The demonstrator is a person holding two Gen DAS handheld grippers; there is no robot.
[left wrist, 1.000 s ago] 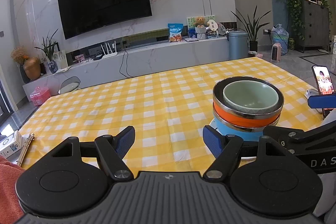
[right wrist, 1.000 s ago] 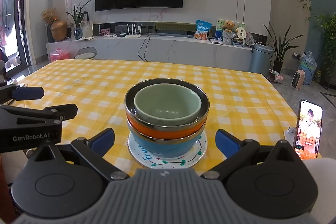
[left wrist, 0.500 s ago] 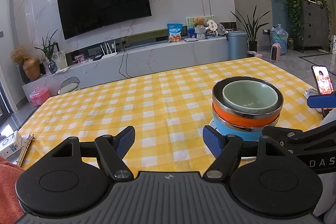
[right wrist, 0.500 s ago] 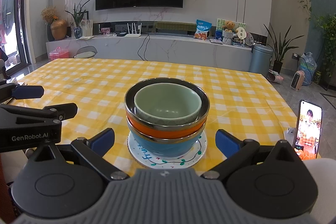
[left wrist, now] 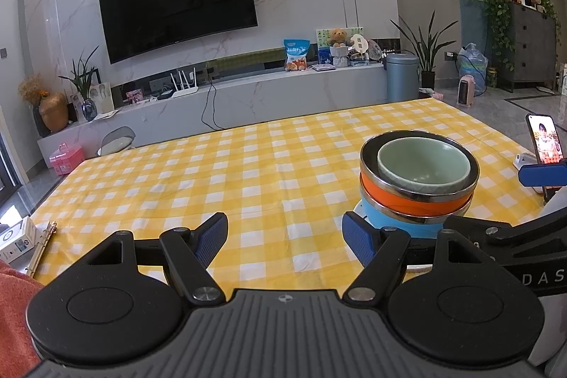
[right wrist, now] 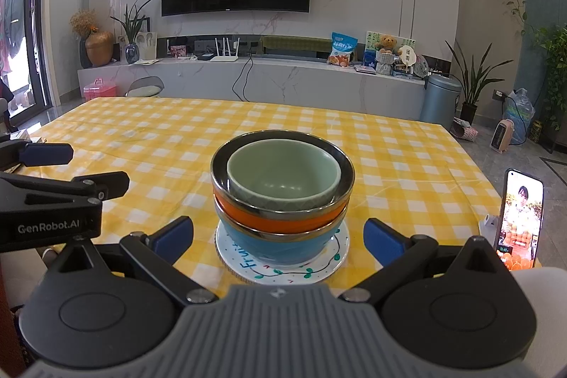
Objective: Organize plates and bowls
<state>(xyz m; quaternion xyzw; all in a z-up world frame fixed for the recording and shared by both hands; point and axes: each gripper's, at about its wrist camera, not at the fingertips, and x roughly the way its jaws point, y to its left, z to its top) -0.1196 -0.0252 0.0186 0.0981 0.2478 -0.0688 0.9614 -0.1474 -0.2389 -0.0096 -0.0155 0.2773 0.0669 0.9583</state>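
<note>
Green bowl [right wrist: 281, 174] tops 3 stacked bowls on plate [right wrist: 283, 266]; left gripper [left wrist: 285, 234] and right gripper [right wrist: 278, 236] wide apart, empty.

- I am seeing a table [right wrist: 149, 130] wearing a yellow and white checked cloth.
- A white plate [right wrist: 329, 263] is lying on it, holding stacked bowls.
- A phone [right wrist: 521, 218] is standing near the right edge.

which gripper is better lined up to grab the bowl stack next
Right, probably. The right gripper is open with the bowl stack centered between its fingers. The left gripper, also open, faces bare tablecloth, with the stack off to its right.
</note>
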